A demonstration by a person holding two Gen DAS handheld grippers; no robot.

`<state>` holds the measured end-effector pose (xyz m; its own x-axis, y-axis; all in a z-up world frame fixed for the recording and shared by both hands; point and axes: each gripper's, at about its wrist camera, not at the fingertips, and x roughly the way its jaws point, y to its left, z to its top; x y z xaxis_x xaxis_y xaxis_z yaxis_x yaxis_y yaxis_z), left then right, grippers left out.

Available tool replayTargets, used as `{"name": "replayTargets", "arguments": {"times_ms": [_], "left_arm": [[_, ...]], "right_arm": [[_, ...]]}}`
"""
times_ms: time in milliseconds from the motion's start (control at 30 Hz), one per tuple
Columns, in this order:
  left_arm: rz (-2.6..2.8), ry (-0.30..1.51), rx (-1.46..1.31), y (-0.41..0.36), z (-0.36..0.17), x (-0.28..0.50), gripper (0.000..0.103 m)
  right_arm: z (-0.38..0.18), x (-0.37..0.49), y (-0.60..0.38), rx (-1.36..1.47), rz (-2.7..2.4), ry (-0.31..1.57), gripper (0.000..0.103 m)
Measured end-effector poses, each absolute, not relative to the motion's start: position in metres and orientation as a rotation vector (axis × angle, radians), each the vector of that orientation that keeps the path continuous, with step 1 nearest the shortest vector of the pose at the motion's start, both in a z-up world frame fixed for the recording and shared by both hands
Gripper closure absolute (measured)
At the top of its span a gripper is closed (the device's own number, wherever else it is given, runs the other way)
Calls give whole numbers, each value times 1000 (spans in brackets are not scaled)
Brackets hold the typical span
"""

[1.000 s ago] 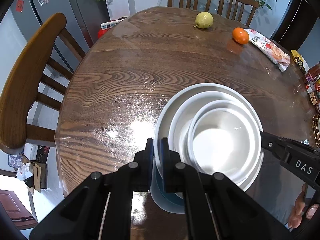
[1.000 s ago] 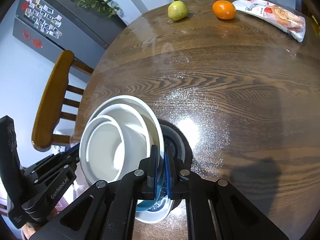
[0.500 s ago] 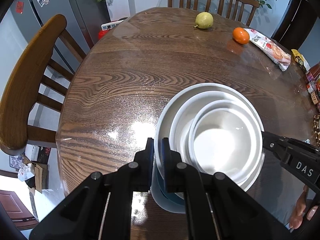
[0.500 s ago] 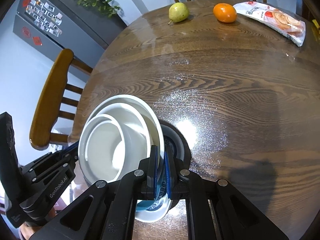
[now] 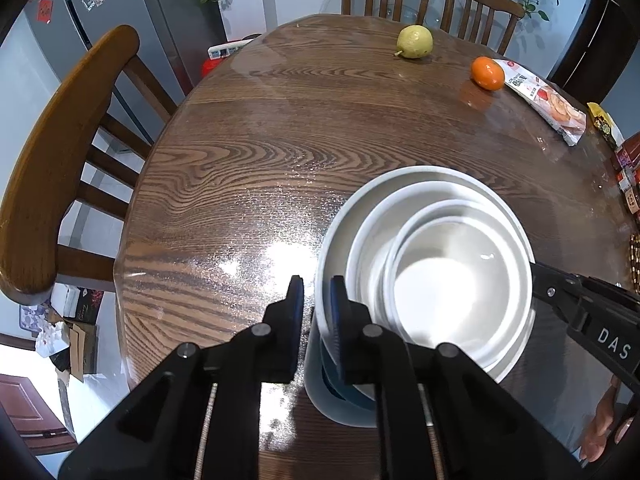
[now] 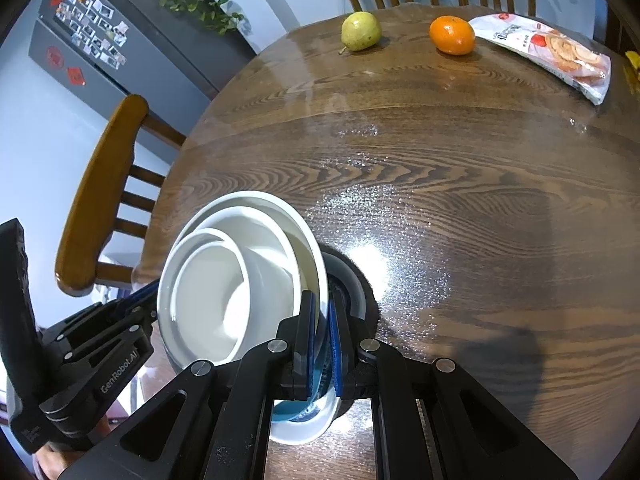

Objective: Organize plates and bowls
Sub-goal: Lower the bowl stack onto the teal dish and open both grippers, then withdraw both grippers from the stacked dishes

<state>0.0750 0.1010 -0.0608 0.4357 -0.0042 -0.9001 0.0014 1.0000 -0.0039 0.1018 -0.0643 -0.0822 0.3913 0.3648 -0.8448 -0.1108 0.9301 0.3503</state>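
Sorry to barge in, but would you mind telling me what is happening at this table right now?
A person is stacking dishes with a gripper in each hand. Three nested white bowls sit on a blue-patterned plate on the wooden table. The left gripper straddles the outer bowl's rim, and its jaws have just been opening, so it is letting go. The right gripper is shut on the rim at the opposite side. A pear and an orange lie at the far edge.
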Motion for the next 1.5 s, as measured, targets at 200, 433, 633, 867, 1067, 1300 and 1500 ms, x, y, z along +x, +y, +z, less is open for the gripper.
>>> {"name": "replayTargets", "arguments": {"times_ms": [200, 433, 633, 867, 1067, 1300, 1500], "left_arm": [[12, 1118, -7, 104, -61, 74, 75], [20, 1113, -15, 106, -60, 72, 68], [25, 1103, -13, 107, -58, 71, 64], [35, 1095, -23, 110, -58, 68, 54], [55, 1049, -30, 117, -48, 62, 39], [59, 1001, -45, 121, -37, 51, 29], [54, 958, -20, 121, -27, 39, 20]], "right_arm": [[-80, 102, -65, 239, 286, 1120, 93], [-76, 100, -68, 232, 272, 1101, 93], [-71, 98, -72, 223, 266, 1082, 93], [-66, 93, -75, 244, 280, 1065, 93], [-60, 87, -74, 240, 291, 1043, 93], [-56, 78, -70, 209, 313, 1023, 87], [-50, 67, -70, 176, 318, 994, 48]]}}
